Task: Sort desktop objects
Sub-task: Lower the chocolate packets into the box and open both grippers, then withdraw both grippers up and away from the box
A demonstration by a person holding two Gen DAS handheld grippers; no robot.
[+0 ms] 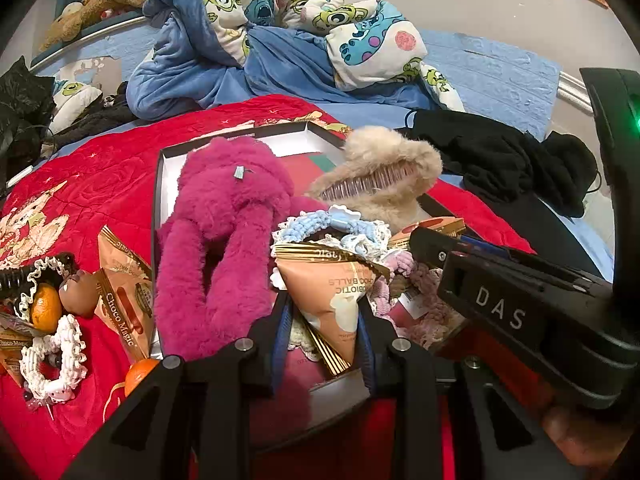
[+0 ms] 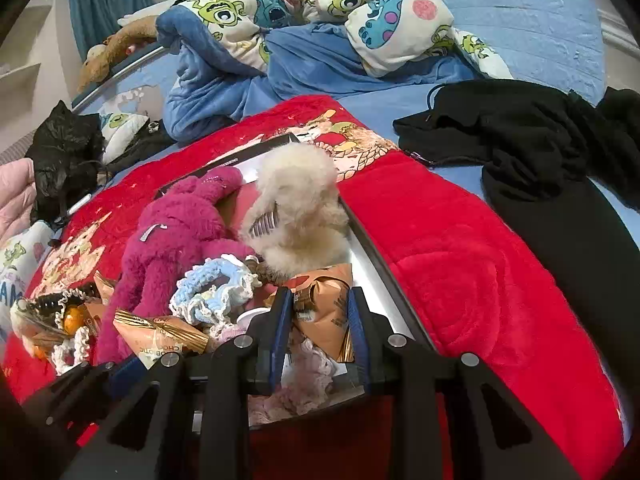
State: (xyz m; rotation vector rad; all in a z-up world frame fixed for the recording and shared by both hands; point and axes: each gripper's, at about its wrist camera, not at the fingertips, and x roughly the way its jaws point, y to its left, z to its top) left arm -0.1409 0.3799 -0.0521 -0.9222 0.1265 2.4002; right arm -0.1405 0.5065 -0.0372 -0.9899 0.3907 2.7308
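In the left wrist view my left gripper (image 1: 324,308) is shut on a brown triangular choc balls packet (image 1: 340,280), held over the near end of a shallow white box with a black rim (image 1: 160,208). My right gripper (image 2: 320,304) is shut on a second brown snack packet (image 2: 324,312) over the same box; in the left wrist view the right gripper (image 1: 424,240) comes in from the right. Inside the box lie a magenta fluffy hair claw (image 1: 224,232), a beige fluffy hair claw (image 1: 392,176), a blue and white crochet scrunchie (image 1: 340,228) and pink crochet pieces (image 2: 304,364).
The box sits on a red blanket (image 2: 460,240). Left of it lie Choco Magic packets (image 1: 124,292), two oranges (image 1: 46,306), a white scrunchie (image 1: 52,364) and a black hair claw (image 1: 16,276). Black clothes (image 2: 520,136) and a rumpled cartoon duvet (image 1: 280,12) lie behind.
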